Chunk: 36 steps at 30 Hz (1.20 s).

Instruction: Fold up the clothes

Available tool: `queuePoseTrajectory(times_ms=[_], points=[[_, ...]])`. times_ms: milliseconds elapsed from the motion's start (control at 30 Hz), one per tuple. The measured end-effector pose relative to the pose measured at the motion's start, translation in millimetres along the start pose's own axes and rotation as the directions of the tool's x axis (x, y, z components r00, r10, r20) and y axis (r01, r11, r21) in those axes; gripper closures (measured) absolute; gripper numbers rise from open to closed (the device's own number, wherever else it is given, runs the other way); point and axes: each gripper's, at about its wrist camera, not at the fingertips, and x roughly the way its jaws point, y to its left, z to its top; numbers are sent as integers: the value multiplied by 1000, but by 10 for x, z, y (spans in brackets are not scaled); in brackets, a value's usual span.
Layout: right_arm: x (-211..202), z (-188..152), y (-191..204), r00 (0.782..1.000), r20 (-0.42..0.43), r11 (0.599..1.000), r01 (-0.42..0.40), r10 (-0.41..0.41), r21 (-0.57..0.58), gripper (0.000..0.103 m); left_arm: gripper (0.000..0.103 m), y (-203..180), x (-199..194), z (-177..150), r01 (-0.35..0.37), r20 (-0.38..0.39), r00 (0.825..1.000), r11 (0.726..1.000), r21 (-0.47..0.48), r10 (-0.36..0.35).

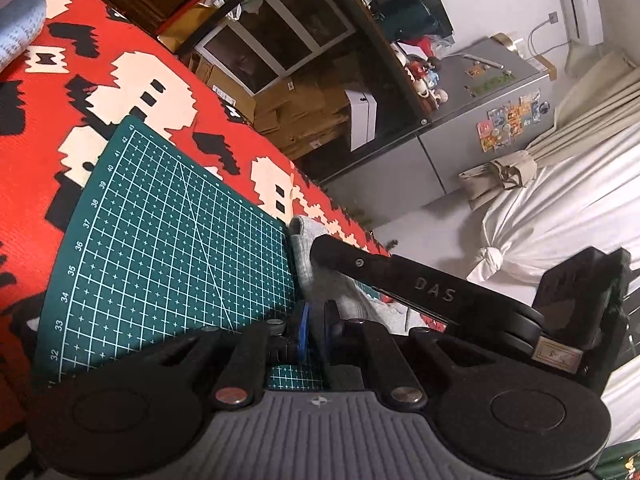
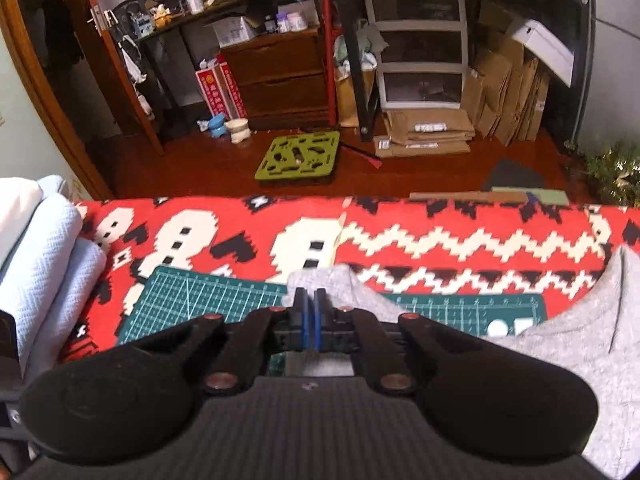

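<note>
- Home, cluttered living/storage rm.
- Fridge (image 1: 476, 120) w/ magnets, curtains (image 1: 592, 104).
- Plastic drawer unit (image 2: 418, 44), flattened cardboard boxes (image 2: 504, 96), wood dresser (image 2: 280, 76) on wood floor.
- Red patterned blanket (image 2: 440, 232) under green cutting mat (image 1: 168, 248).

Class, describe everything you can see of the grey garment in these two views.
The grey garment looks like soft, heathered knit. It lies partly on the green cutting mat and the red patterned cloth. One corner is drawn out and pinched by the right gripper; the left gripper also grips its fabric.
</note>
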Motion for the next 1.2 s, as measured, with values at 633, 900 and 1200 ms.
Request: queuePoseTrajectory(times_ms=[633,900,1200], points=[[-764,-500,-191,1000,-18,999,0,-1,-32,99,97,-386,193,-249,125,-228,971,960,249,-68],[-1033,-887,-157,998,-58,997,-20,16,-75,98,97,-491,183,-353,113,-292,956,923,367,-1],[-1286,-1114,-203,998,-39,998,-51,49,-48,95,97,-595,108,-496,210,-372,928,869,448,-33]])
